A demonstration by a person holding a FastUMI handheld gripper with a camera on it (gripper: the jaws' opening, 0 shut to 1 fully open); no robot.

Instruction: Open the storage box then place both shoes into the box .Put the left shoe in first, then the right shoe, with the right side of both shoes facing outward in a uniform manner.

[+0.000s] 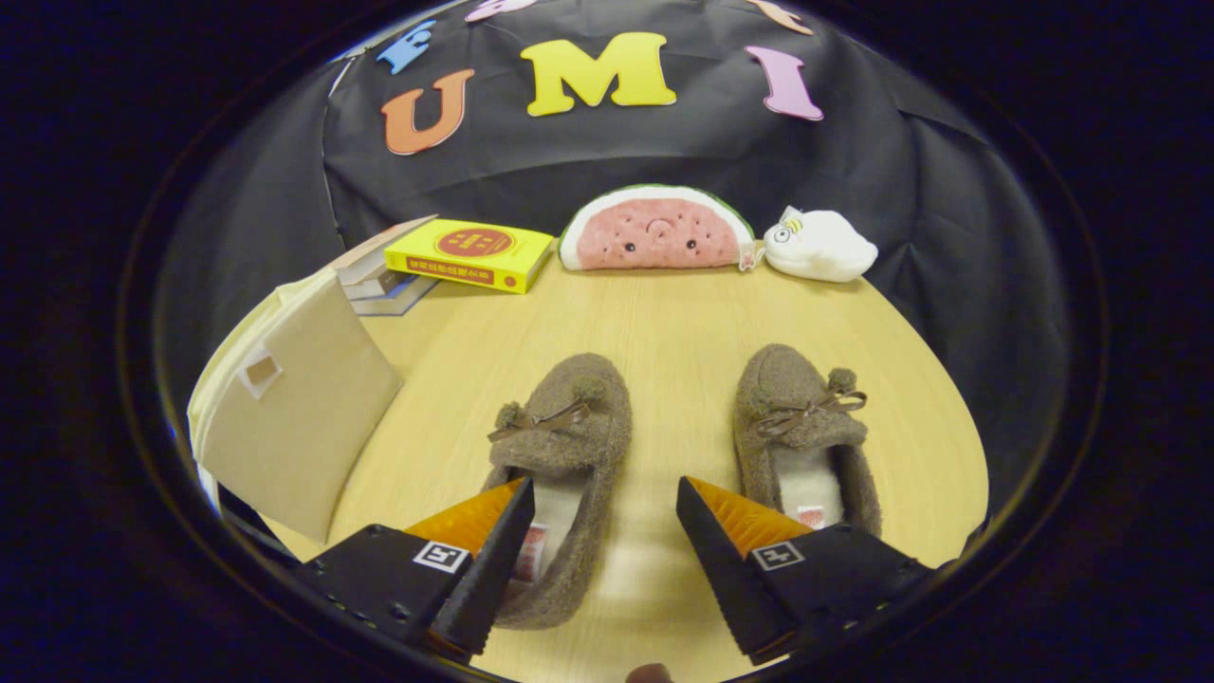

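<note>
On the wooden table (664, 323), my gripper (605, 560) hangs with its fingers spread apart and holding nothing — one finger over the heel opening of the left shoe (560, 446), the other beside the right shoe (797, 427), the bare strip of table between them. Both fuzzy brown slippers point toward the far side, toes away from me. To the left stands the beige storage box (294, 398), apparently closed; I judge opening it comes first. Far off lie a yellow book (469, 254), a watermelon plush (654, 232) and a white plush (820, 247).
</note>
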